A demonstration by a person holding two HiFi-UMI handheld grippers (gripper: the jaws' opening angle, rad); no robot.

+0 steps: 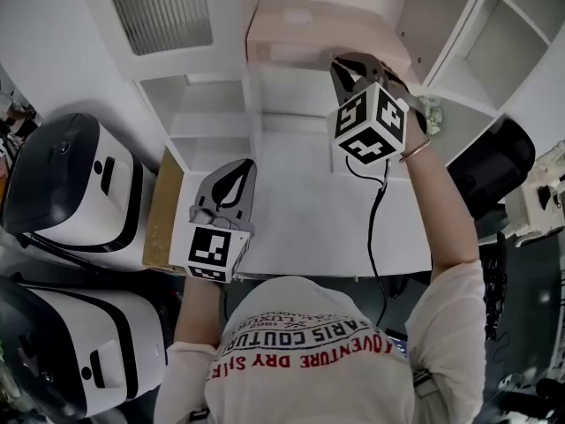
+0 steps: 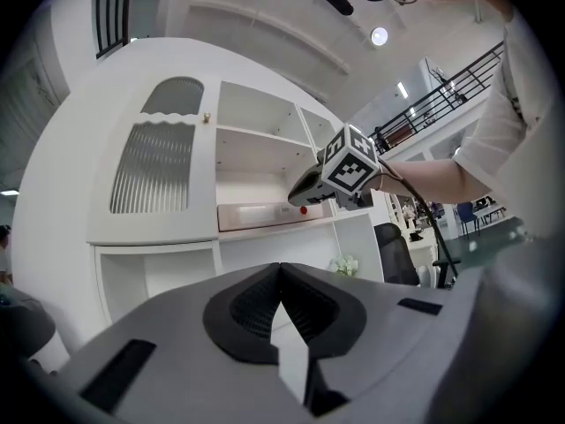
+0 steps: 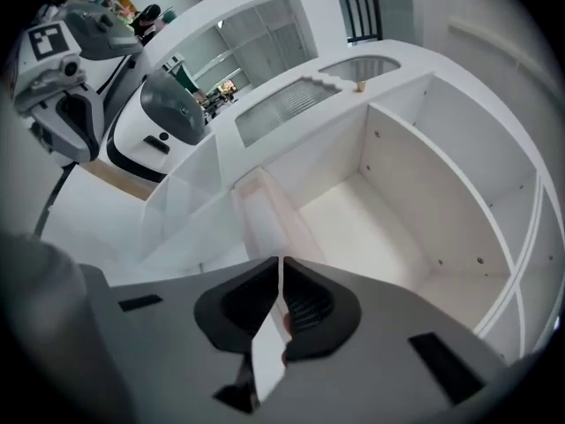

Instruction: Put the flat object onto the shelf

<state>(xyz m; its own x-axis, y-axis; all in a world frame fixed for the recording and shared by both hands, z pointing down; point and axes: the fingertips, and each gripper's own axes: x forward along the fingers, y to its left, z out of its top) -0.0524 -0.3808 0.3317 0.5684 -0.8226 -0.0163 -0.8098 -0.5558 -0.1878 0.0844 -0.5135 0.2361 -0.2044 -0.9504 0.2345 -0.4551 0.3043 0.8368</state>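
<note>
The flat object is a long, pale pink box [image 1: 305, 29] lying on a shelf [image 1: 291, 109] of the white cabinet. It shows under the open compartments in the left gripper view [image 2: 256, 215] and straight ahead of the jaws in the right gripper view [image 3: 263, 215]. My right gripper [image 1: 339, 61] [image 3: 280, 261] is raised at the box's right end, jaws shut with tips together and nothing seen between them; the left gripper view shows it [image 2: 305, 198] at that end. My left gripper [image 1: 249, 162] [image 2: 281, 268] hangs lower over the white counter, shut and empty.
Two white machines with black lids [image 1: 79, 184] [image 1: 84, 347] stand at the left beside a wooden board [image 1: 163, 210]. A black chair [image 1: 490, 162] is at the right, and a small plant [image 1: 433, 113] sits in a cabinet nook. A black cable [image 1: 375, 228] hangs from my right gripper.
</note>
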